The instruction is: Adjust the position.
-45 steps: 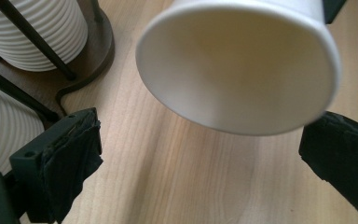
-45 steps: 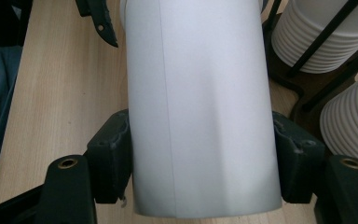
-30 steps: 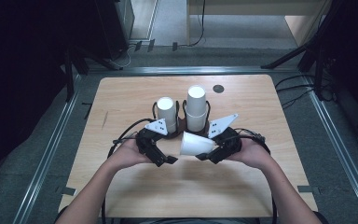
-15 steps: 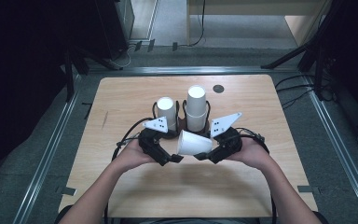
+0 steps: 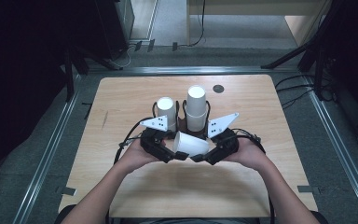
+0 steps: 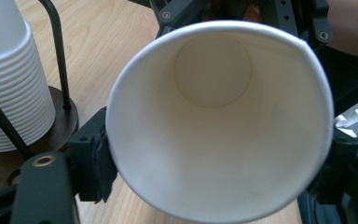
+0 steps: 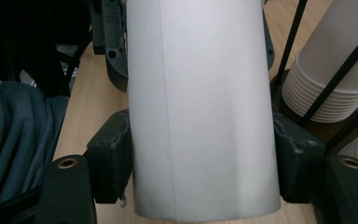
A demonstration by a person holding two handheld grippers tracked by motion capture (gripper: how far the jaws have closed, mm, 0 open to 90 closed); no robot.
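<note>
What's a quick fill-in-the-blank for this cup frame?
1. The right tool is shut on a white paper ___.
2. That cup is ___ inside.
3. Behind it, ___ stacks of cups stand in wire holders.
4. The taller stack stands on the high view's ___.
Missing: cup; empty; two; right.

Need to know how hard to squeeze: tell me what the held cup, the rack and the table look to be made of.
Cup: thin white paper, matte, with a side seam and a rim squeezed oval.
Rack: probably black metal wire, slim rods on a dark round base.
Table: light wood or laminate, faint grain, satin.
</note>
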